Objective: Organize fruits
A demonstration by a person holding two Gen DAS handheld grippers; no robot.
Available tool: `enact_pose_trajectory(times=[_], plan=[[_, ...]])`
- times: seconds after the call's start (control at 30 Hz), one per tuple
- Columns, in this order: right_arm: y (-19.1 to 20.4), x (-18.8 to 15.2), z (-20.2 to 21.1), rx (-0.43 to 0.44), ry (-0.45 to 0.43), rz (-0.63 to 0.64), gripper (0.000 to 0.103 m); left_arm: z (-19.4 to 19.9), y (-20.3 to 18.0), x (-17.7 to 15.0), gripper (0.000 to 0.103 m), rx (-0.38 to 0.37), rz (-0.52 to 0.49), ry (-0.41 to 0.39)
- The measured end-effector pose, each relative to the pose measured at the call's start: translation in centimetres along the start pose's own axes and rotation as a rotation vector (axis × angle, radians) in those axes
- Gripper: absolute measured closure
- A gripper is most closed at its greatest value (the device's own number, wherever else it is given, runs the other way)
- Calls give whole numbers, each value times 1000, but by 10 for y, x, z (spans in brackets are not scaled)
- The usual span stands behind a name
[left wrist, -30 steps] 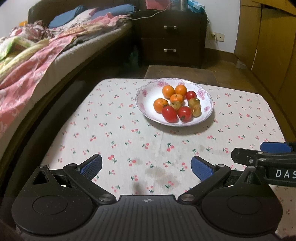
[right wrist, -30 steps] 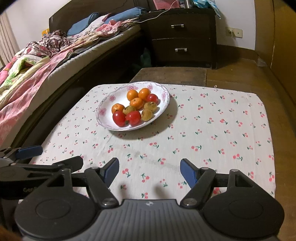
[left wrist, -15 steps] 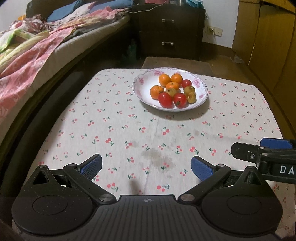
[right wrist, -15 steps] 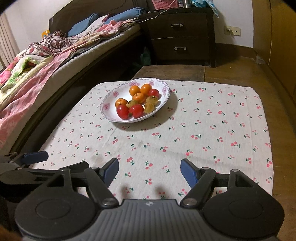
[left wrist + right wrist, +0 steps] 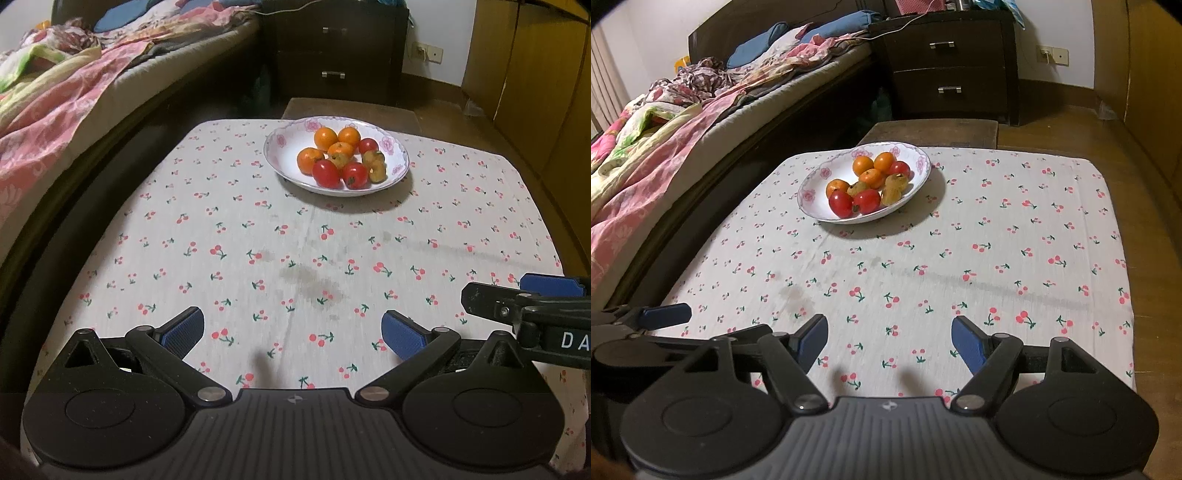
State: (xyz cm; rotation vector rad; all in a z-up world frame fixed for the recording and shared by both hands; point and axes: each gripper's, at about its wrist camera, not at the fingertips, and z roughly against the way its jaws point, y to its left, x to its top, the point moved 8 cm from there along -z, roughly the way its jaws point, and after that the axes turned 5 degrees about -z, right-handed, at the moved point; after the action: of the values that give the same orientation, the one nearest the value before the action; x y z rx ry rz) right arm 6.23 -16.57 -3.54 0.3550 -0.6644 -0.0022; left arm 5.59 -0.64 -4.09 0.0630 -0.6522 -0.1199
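Two grippers, left gripper [image 5: 291,330] and right gripper [image 5: 889,339], hover over the cherry-print tablecloth [image 5: 295,258] well short of the plate [image 5: 284,158], jaws spread wide, nothing held. Oranges [image 5: 325,137], tomatoes [image 5: 326,173] and yellowish fruits [image 5: 376,166] sit piled in the plate at the cloth's far edge.

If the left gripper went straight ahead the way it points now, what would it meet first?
Probably the cloth: the left gripper, open and empty, tilts down at bare cloth. The bowl of fruit lies farther on, slightly right of its line; depth is hard to judge.
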Motion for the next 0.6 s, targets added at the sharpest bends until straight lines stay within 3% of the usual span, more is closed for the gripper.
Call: enact_pose_trajectory(times=[0.6], plan=[[2,-15,6,-5,24,-3,24,4,-2,-17,0,-1,-1,30]])
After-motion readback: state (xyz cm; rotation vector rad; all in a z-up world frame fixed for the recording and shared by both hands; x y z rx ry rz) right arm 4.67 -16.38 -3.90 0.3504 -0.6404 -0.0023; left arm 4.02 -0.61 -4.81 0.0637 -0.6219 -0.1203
